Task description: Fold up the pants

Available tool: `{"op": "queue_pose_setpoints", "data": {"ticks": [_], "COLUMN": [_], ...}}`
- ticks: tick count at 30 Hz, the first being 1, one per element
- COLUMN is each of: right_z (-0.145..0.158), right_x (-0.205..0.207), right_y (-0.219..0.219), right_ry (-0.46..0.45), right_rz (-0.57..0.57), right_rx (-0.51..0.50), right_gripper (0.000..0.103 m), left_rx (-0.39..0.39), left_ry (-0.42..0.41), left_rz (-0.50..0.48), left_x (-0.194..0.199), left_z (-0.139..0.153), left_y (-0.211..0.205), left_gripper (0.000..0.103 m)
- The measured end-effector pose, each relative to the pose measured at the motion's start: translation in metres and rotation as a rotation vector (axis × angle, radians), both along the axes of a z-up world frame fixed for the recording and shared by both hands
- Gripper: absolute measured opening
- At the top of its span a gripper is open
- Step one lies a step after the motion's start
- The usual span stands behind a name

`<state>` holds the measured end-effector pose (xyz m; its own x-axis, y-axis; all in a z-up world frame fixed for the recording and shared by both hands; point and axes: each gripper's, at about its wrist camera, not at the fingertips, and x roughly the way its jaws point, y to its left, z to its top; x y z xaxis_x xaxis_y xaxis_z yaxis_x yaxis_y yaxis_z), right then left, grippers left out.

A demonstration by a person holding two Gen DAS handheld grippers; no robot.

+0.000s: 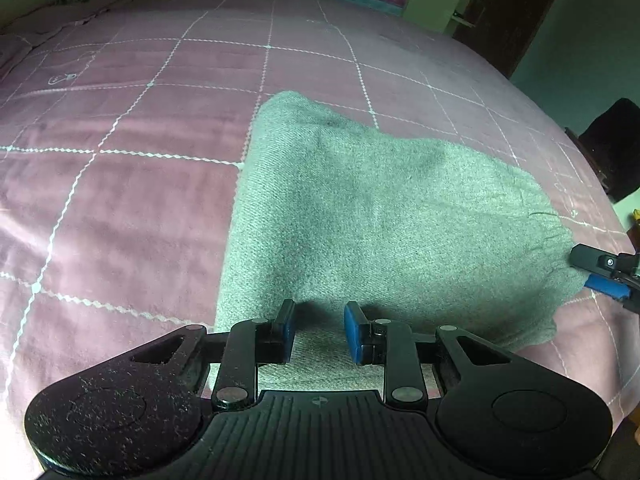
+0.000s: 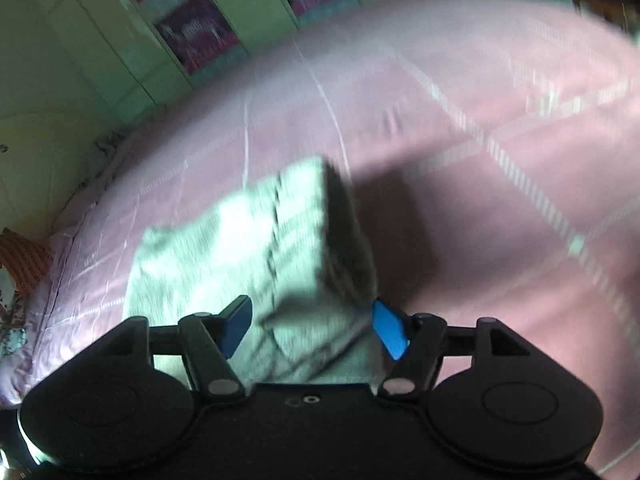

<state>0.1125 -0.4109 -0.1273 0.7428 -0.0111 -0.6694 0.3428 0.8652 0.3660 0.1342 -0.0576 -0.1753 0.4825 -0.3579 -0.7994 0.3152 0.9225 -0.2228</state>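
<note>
Grey knit pants (image 1: 380, 216) lie folded on the pink bed cover (image 1: 120, 200). My left gripper (image 1: 320, 320) hovers over their near edge with its jaws open and nothing between the blue pads. My right gripper (image 1: 600, 276) shows at the pants' right corner in the left wrist view. In the blurred right wrist view, the right gripper (image 2: 312, 320) is open over the near end of the folded pants (image 2: 256, 248), the blue pads apart on either side of the cloth.
The pink cover with white grid lines (image 2: 500, 160) spans the bed. A green wardrobe with posters (image 2: 120, 40) stands behind. A dark door (image 1: 516, 12) and a dark chair (image 1: 612, 148) are at the right. Rumpled bedding (image 1: 60, 12) lies far left.
</note>
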Motion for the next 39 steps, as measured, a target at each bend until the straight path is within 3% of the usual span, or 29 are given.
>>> {"op": "queue_pose_setpoints", "data": {"ticks": [3,7,10,13,16,18,20,22,23,25,29,33,39], "right_z": [0.001,-0.026,-0.014,0.016,0.027,0.021,0.012,-0.011,-0.024,-0.031,-0.008,0.005,-0.004], "right_x": [0.005,0.018,0.016,0.010,0.025,0.040,0.046,0.047,0.045,0.034,0.040,0.073,0.117], "right_y": [0.000,0.012,0.007,0.019,0.039,0.050,0.059,0.061,0.060,0.058,0.055,0.057,0.050], "right_ry": [0.034,0.105,0.072,-0.005,-0.025,-0.009,0.014,0.098,0.133,0.118,0.066,0.039,0.056], "right_rz": [0.013,0.046,0.032,0.047,0.131,0.182,0.210,0.233,0.246,0.264,0.261,0.271,0.243], "right_rx": [-0.041,-0.106,-0.084,-0.180,-0.266,-0.318,-0.347,-0.374,-0.376,-0.394,-0.344,-0.362,-0.394], "right_gripper": [0.036,0.035,0.037,0.038,0.037,0.036,0.036,0.036,0.036,0.036,0.037,0.037,0.037], "left_rx": [0.023,0.027,0.008,0.001,-0.009,0.005,0.051,0.022,0.025,0.042,0.008,0.042,0.065], "left_ry": [-0.006,-0.011,0.004,-0.008,-0.003,-0.006,0.060,0.060,0.054,0.038,0.027,0.037,0.018], "left_rz": [-0.003,-0.015,0.000,0.004,-0.009,-0.023,-0.025,-0.024,-0.034,-0.051,-0.050,-0.066,-0.063], "left_x": [0.000,-0.002,-0.001,0.004,0.016,0.022,0.031,0.030,0.029,0.026,0.042,0.071,0.114], "left_z": [-0.005,-0.008,0.003,0.013,0.018,0.016,-0.001,-0.012,-0.012,-0.006,0.005,-0.002,-0.008], "left_y": [-0.002,-0.002,0.002,-0.002,-0.014,-0.021,-0.026,-0.021,-0.021,-0.024,-0.031,-0.050,-0.076], "left_gripper": [0.027,0.027,0.027,0.027,0.027,0.027,0.027,0.027,0.027,0.027,0.027,0.027,0.027]}}
